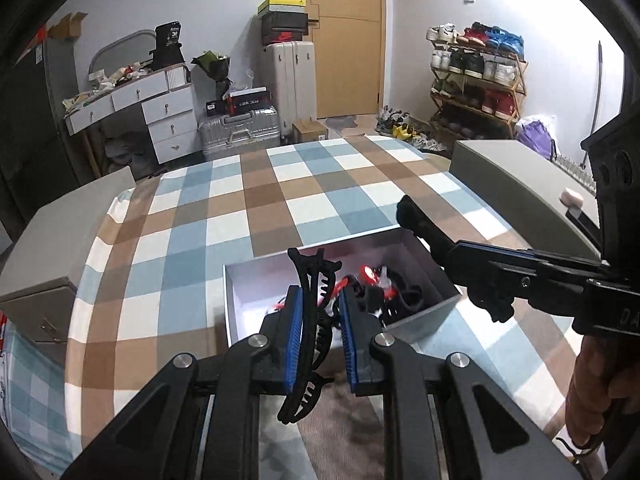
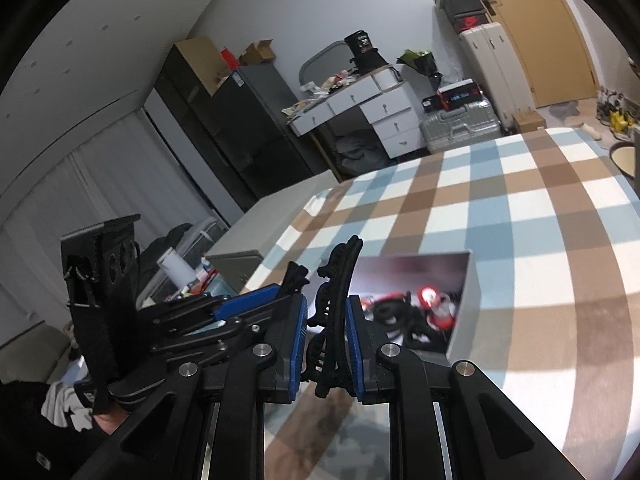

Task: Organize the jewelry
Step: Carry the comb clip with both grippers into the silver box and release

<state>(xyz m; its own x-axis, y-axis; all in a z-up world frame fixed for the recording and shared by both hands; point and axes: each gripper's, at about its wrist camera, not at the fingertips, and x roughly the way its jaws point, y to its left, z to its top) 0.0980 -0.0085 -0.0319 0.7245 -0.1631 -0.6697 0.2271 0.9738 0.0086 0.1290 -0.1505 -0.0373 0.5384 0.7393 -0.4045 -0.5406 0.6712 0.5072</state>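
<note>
A small white open box (image 1: 424,312) sits on the checked tablecloth and holds a tangle of black and red hair accessories (image 1: 376,280). My left gripper (image 1: 320,312) is shut on a long black hair clip (image 1: 306,336), held just above the box's near side. My right gripper (image 2: 326,332) is shut on another black curved hair clip (image 2: 338,304), next to the box (image 2: 466,312). The right gripper also shows in the left wrist view (image 1: 408,210), reaching in from the right over the box's far corner.
The table (image 1: 256,200) has a blue, brown and white checked cloth. A grey box (image 1: 516,184) stands at its right edge and another grey box (image 1: 60,248) at its left. Suitcases, a white desk and a shoe rack stand beyond.
</note>
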